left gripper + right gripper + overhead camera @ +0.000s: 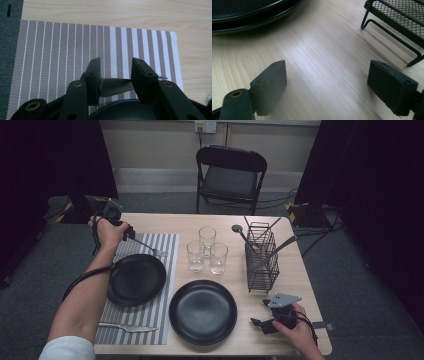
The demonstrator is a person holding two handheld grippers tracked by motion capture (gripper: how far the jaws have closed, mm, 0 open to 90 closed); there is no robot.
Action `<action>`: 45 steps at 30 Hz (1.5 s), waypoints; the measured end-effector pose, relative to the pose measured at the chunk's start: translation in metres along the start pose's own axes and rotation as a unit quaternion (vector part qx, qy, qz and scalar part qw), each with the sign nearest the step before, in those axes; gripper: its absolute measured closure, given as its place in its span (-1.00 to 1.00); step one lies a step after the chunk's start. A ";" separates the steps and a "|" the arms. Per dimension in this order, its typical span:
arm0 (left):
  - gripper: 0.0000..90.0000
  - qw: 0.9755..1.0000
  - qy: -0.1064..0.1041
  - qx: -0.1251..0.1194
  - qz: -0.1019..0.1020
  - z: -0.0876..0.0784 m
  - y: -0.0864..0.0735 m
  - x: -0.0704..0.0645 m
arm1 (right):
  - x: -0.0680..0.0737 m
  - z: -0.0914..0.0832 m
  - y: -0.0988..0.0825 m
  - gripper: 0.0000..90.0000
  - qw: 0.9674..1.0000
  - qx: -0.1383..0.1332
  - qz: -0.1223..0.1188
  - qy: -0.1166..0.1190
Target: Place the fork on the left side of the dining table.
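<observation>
Table-setting looks to be the work in hand: the fork (pixel 148 248) lies across the far end of the striped placemat (pixel 167 251), just beyond the black plate (pixel 136 279), probably to complete that place setting. The left tool (pixel 116 75) brackets the fork's handle, jaws slackened, seemingly no longer pinching it. The right tool (pixel 327 86) rests spread wide and empty over bare worktop (pixel 317 50) beside the wire caddy (pixel 262 257).
</observation>
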State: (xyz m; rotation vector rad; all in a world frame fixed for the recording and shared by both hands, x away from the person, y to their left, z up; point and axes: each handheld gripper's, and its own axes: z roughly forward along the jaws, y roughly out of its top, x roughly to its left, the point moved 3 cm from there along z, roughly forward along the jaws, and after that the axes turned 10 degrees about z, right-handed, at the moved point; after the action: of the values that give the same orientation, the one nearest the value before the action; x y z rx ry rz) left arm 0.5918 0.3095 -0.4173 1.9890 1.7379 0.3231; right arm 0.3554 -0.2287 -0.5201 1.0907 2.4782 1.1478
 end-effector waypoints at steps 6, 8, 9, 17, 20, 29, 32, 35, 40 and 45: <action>0.25 1.000 0.000 0.002 -0.003 0.003 -0.002 0.002 | 0.000 0.000 0.000 -0.67 1.000 0.000 0.000 0.000; 0.24 1.000 0.001 0.003 -0.004 0.004 -0.002 0.002 | 0.000 0.000 0.000 -0.67 1.000 0.000 0.000 0.000; 0.23 1.000 0.001 0.005 -0.002 0.004 -0.002 0.002 | 0.000 0.000 0.000 -0.67 1.000 0.000 0.001 0.000; 0.17 1.000 0.007 0.007 -0.003 0.005 -0.004 0.006 | 0.000 0.000 0.000 -0.67 1.000 0.000 0.000 0.000; 0.15 1.000 0.007 0.007 -0.005 0.005 -0.004 0.008 | 0.000 0.000 0.000 -0.67 1.000 0.000 0.000 0.000; 0.10 1.000 0.009 0.012 0.002 0.006 -0.006 0.011 | 0.000 0.000 0.000 -0.67 1.000 0.000 0.000 0.000; 0.06 1.000 0.009 0.012 -0.002 0.007 -0.007 0.012 | 0.000 0.000 0.000 -0.67 1.000 0.000 0.000 0.000; 0.06 1.000 0.013 0.015 -0.001 0.009 -0.008 0.013 | 0.000 0.000 0.000 -0.67 1.000 0.000 0.000 0.000; 0.04 1.000 0.012 0.017 -0.007 0.011 -0.010 0.015 | 0.000 0.000 0.000 -0.67 1.000 0.000 0.000 0.000; -0.01 1.000 0.015 0.019 -0.003 0.011 -0.012 0.019 | 0.000 0.000 0.000 -0.67 1.000 0.000 0.000 0.000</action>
State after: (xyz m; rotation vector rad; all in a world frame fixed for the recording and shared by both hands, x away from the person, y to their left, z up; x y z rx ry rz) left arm 0.5896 0.3272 -0.4353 2.0144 1.7823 0.3220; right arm 0.3554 -0.2287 -0.5201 1.0915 2.4786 1.1479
